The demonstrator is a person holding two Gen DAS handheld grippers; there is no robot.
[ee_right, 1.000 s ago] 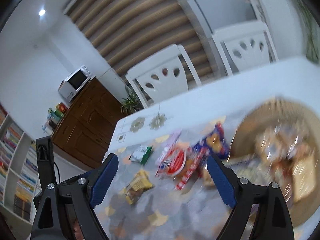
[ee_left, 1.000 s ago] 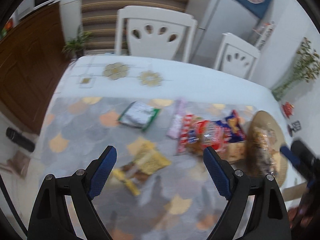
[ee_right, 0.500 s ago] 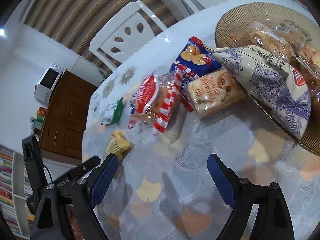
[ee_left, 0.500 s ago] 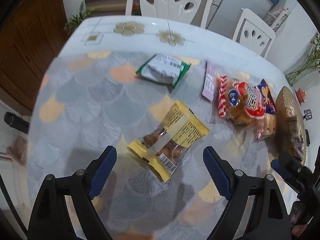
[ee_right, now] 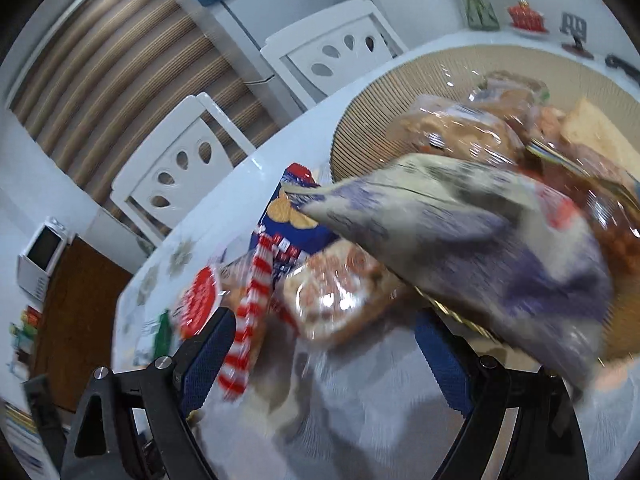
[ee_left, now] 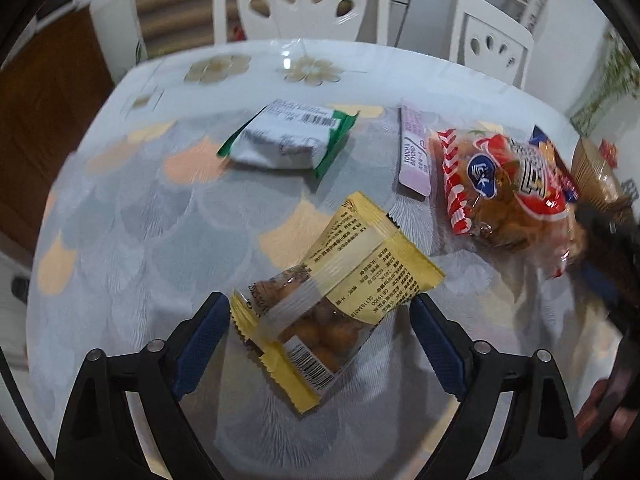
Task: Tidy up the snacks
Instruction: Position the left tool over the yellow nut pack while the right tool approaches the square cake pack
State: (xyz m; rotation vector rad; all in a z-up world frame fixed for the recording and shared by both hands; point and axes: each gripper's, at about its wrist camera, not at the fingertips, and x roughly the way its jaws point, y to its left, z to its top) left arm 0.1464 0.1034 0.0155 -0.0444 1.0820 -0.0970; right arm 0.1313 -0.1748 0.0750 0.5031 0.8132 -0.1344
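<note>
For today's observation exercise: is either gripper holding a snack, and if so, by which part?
Nothing is held. The left gripper straddles the yellow packet, jaws opening, pads off it. The right gripper is open before a clear-wrapped snack.

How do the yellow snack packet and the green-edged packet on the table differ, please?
The yellow snack packet has a clear window showing brown snacks; the green-edged packet is opaque white. The yellow one lies between the left gripper fingers, whose jaws are opening; the green-edged one lies farther off. Both lie flat on the tablecloth.
</note>
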